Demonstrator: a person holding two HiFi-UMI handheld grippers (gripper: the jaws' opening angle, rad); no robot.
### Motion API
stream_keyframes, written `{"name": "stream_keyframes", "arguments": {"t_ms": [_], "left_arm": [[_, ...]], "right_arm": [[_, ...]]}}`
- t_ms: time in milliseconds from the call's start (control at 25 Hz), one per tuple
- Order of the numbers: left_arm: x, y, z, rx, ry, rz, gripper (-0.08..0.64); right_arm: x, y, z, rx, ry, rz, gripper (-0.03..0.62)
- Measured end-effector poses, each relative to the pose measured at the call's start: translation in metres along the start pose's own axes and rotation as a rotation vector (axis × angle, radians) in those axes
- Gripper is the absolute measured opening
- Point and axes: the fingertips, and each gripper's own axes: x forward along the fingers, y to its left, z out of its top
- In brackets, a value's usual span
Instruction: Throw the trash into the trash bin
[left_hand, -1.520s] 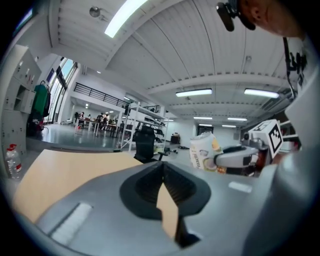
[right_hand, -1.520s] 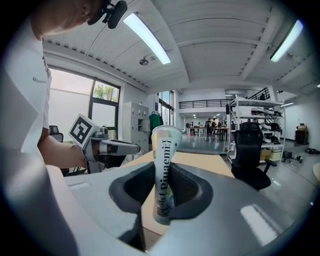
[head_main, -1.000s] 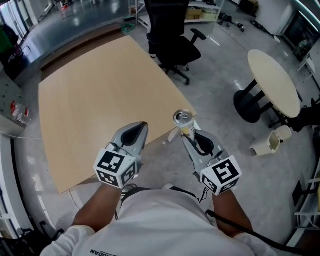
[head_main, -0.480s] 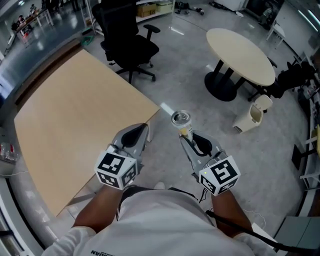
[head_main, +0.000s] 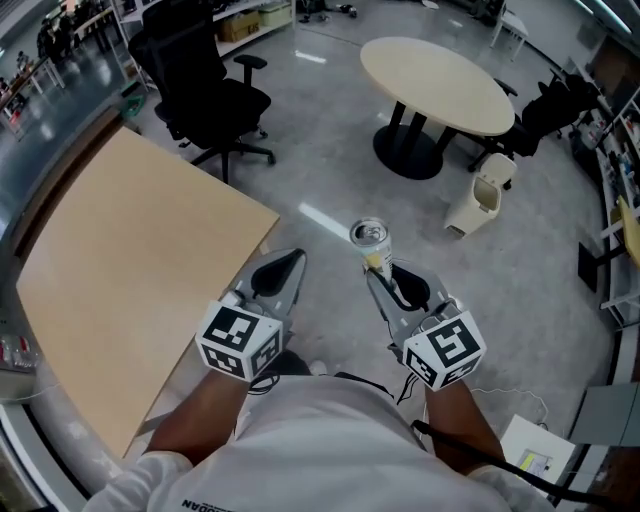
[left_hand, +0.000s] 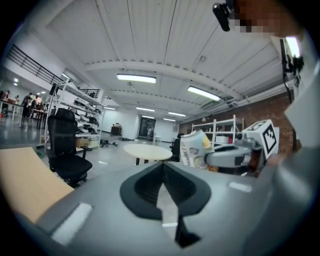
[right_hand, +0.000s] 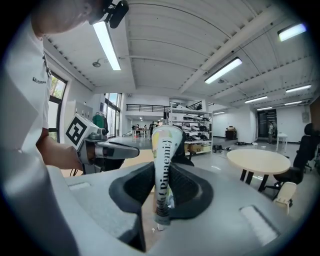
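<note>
The head view is looking steeply down on left claw (head_main: 294, 258) and right claw (head_main: 373, 268); gripper views are looking level, sharing the round table (head_main: 435, 70).

Both arms out in front of the torso, elbows bent, side by side but apart. L gripper (head_main: 286, 268) points fwd and a bit down, tip angled slightly inward toward the other; jaws pressed together, nothing btwn them (left_hand: 162, 186). R gripper (head_main: 377, 272) roughly parallel, also near level, jaws clamped on a squashed can (head_main: 368, 237) held upright at the tips, pads pinching its lower part (right_hand: 163, 165). L forearm (head_main: 195, 415) and R forearm (head_main: 455, 420) bare. Each gripper's marker cube (head_main: 238, 340) sits at the wrist end, facing up.
</note>
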Motion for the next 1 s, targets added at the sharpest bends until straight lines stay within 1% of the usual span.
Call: {"name": "stream_keyframes", "arguments": {"t_ms": [200, 360, 560, 1000], "left_arm": [[0.014, -0.011, -0.005, 0.003, 0.016, -0.050, 0.008], [0.033, -0.017, -0.006, 0.009, 0.036, -0.092, 0.008], [0.068, -0.018, -0.002, 0.022, 0.058, -0.144, 0.008], [0.160, -0.026, 0.019, 0.038, 0.111, -0.317, 0.008]], "right_arm": [[-0.012, -0.009, -0.011, 0.013, 0.019, -0.043, 0.086], [-0.019, -0.024, -0.014, 0.029, 0.019, -0.087, 0.086], [-0.023, -0.052, -0.019, 0.058, 0.021, -0.148, 0.086], [-0.028, -0.125, -0.027, 0.144, 0.064, -0.326, 0.086]]}}
